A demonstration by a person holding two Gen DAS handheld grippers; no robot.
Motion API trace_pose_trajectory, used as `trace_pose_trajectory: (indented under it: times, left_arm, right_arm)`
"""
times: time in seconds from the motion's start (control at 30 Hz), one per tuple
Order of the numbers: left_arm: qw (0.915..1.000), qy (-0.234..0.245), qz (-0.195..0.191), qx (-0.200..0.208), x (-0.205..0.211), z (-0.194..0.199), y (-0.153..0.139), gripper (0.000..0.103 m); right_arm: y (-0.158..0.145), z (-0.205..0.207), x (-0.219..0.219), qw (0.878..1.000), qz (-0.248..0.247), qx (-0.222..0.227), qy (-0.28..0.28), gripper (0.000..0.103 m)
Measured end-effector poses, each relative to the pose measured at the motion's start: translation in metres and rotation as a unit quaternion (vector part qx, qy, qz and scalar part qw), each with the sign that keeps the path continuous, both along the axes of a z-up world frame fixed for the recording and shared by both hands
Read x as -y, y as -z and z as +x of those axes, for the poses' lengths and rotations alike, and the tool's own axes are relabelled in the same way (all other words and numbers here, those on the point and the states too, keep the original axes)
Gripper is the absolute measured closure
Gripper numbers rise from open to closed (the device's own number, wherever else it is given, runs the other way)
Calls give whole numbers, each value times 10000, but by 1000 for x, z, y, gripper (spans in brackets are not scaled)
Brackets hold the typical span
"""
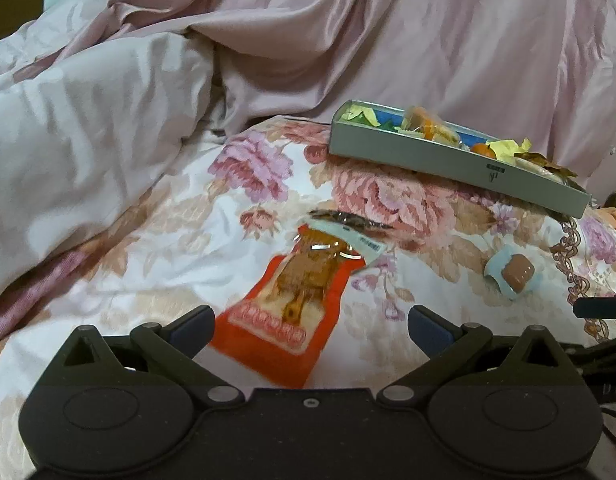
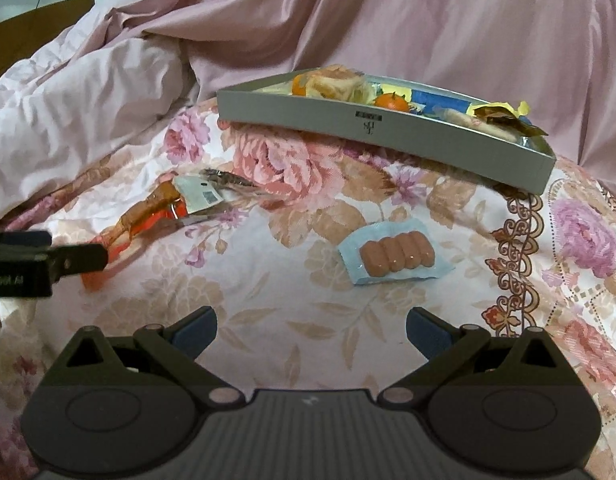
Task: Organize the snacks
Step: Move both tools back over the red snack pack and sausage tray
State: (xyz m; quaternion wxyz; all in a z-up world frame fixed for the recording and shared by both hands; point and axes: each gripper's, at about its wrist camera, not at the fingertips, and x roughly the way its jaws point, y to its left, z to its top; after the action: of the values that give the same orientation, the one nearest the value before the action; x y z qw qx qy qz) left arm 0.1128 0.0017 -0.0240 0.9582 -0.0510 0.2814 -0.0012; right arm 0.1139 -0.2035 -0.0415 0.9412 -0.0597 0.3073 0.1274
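Left gripper (image 1: 310, 330) jaws wide, nothing between them; the red snack pouch (image 1: 286, 312) lies on the floral bedspread (image 1: 180, 248) right at 12 o'clock of the gap, its near end running in between the fingertips. Right gripper (image 2: 311, 332) likewise spread and empty, over bare quilt; the blue-backed sausage pack (image 2: 394, 258) sits at 1 o'clock, a little apart. Beyond both, the grey tray (image 2: 388, 128) rests on the bedspread at 12 to 1 o'clock, already holding a tangerine (image 2: 391, 102), yellow wrappers and other packets. Pink duvet (image 1: 428, 40) is heaped behind. Step in hand, by judgement: collecting loose snacks into the tray, with the left lined up for the pouch. Next calls for lowering, closing on the flat pouch edge, then lifting to the tray. Right view alone shows the left gripper's body at 9 o'clock beside the pouch, and four sausages plainly; left view shows the pack foreshortened at 2 o'clock, and a small white-labelled packet (image 1: 348, 236) overlapping the pouch's far end.
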Motion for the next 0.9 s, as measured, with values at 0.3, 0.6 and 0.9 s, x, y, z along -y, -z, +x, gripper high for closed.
trace_pose_trajectory:
  times: [0.3, 0.6, 0.9]
  left_arm:
    - [9995, 213, 133, 177, -8, 27, 4, 1]
    - [9969, 751, 211, -94, -14, 65, 12, 1]
    - [9968, 780, 71, -165, -20, 83, 17, 1]
  right_arm:
    - [0, 16, -3, 9995, -269, 144, 11, 0]
    - [-7, 45, 12, 9984, -321, 454, -27, 0]
    - [-4, 93, 47, 9989, 422, 158, 83, 0]
